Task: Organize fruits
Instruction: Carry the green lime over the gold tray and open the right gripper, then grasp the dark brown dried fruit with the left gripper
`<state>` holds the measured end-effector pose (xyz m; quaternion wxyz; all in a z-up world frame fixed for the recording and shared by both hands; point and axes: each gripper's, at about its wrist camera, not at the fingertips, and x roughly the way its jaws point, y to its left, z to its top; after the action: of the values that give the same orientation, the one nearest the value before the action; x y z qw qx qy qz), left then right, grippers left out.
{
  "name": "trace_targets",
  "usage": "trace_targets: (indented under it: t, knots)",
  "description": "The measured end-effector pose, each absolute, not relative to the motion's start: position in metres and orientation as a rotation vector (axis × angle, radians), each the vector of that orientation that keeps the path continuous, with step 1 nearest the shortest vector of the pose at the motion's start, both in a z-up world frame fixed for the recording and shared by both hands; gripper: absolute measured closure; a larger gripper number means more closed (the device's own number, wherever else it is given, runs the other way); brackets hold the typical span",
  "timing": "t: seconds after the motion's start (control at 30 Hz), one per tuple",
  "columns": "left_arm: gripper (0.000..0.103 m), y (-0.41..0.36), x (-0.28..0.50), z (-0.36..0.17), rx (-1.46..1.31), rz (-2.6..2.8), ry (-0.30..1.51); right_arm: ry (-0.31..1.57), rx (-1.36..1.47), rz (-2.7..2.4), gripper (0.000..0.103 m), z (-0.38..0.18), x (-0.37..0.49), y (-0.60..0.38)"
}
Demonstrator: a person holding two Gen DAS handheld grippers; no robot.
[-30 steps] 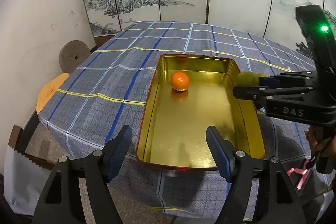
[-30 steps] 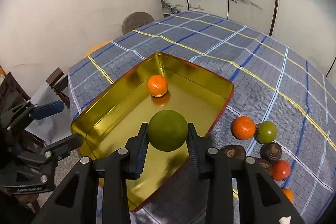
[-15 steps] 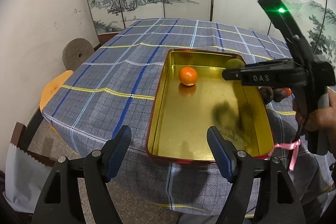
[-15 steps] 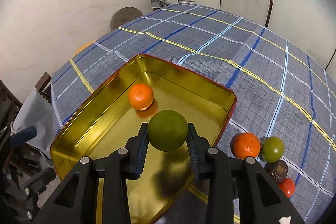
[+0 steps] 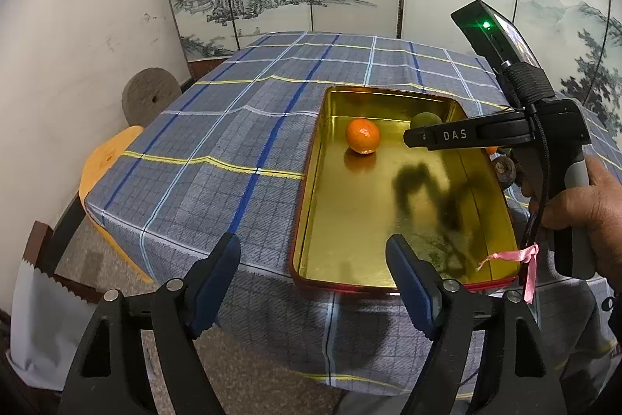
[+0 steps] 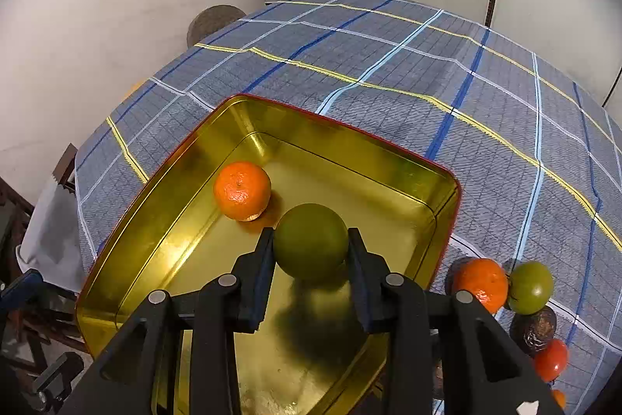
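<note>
The right gripper (image 6: 311, 251) clenched a round green fruit (image 6: 311, 240), with no long axis, over the gold tin (image 6: 155, 216). The left gripper (image 5: 315, 279) was opening, empty, near the tin's long axis.

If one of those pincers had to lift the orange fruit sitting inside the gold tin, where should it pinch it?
Probably across its widest middle, coming down from above. The orange fruit is round and rests on the floor of the gold tin, so the walls hamper a low sideways approach. The green fruit held in the right hand-held gripper sits close beside it, so the fingers should straddle it on the two sides clear of that.
</note>
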<state>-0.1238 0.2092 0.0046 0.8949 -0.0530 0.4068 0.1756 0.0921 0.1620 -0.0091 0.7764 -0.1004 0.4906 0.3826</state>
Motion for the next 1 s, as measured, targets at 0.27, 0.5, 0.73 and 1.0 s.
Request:
trace_targets:
  t: [0.27,0.5,0.73,1.0]
  knots:
    - [0.024,0.210,-0.124,0.004,-0.110,0.365,0.843,1.070,-0.227,0.819,0.068,-0.013,0.089,0.170]
    - [0.023,0.213,-0.128,0.003,-0.118,0.370,0.844,1.048,-0.209,0.833,0.065,-0.004,0.085,0.174]
    - [0.023,0.214,-0.130,0.003,-0.111,0.374,0.847,0.966,-0.146,0.865,0.050,0.016,0.078,0.169]
    - [0.023,0.208,-0.127,0.004,-0.092,0.379,0.846,0.876,-0.104,0.900,0.047,0.042,0.057,0.153]
